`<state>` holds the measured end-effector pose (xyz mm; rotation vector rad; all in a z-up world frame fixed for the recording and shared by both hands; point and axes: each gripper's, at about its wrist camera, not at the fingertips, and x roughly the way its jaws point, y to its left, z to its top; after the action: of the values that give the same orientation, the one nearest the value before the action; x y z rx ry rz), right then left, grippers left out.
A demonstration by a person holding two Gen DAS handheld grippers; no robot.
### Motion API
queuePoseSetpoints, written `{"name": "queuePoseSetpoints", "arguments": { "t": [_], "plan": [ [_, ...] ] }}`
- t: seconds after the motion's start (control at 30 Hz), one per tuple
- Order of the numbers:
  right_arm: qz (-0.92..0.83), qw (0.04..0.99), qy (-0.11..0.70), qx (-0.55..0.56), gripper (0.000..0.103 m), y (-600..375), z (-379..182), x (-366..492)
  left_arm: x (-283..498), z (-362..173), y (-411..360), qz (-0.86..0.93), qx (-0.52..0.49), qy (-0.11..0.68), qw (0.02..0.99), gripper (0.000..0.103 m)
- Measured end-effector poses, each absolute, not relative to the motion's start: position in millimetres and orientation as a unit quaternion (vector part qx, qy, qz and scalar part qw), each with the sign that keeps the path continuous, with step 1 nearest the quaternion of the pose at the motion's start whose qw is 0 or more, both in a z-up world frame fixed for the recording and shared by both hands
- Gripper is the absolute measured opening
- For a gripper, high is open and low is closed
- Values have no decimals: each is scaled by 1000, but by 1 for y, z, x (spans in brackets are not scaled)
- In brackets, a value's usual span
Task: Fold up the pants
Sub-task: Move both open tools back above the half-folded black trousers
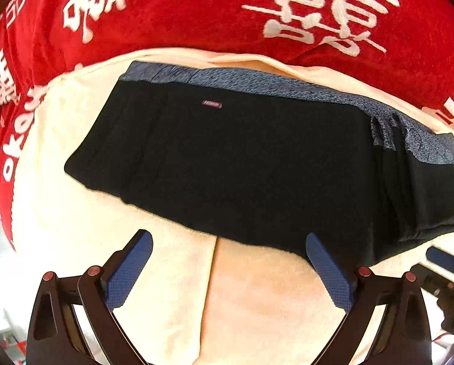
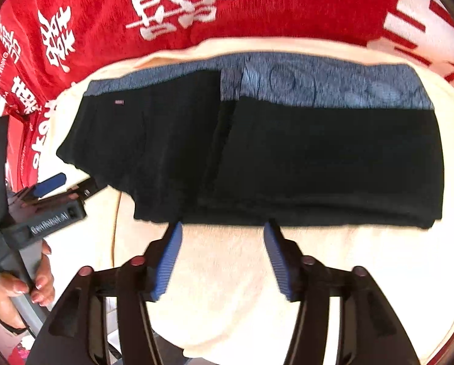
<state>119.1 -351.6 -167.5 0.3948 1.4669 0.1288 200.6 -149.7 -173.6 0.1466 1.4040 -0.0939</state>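
On the cream towel [image 2: 227,289], the black pants [image 2: 287,164] lie folded: soft, light, limp, likely slippery. Both your left gripper [image 1: 227,261] and right gripper [image 2: 222,252] have jaws open, empty. Pinch all layers at the near edge.

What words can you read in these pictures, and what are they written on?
"GenRobot.AI": on the left claw's grey body.
"囍": big white character on the red cloth.
Other white characters on that cloth: cut off or warped, unreadable.
Small tag on the black pants: too small to read.
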Motion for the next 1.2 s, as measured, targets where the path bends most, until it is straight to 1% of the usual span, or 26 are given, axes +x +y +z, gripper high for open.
{"name": "queuePoseSetpoints", "arguments": {
  "t": [0.13,0.27,0.37,0.57,1.2],
  "plan": [
    [54,710,681,169,68,-341,-169,105,195,-173,-132,-33,63,650,756,102],
    [45,712,684,153,69,-339,-163,102,192,-173,-110,-19,52,654,754,102],
    [36,714,682,154,74,-342,-158,106,191,-178,-96,-4,50,659,750,102],
    [24,719,678,150,74,-347,-151,117,194,-184,-76,16,30,666,745,102],
    [17,717,678,158,74,-348,-152,116,200,-185,-81,7,36,667,744,102]
  ]
}}
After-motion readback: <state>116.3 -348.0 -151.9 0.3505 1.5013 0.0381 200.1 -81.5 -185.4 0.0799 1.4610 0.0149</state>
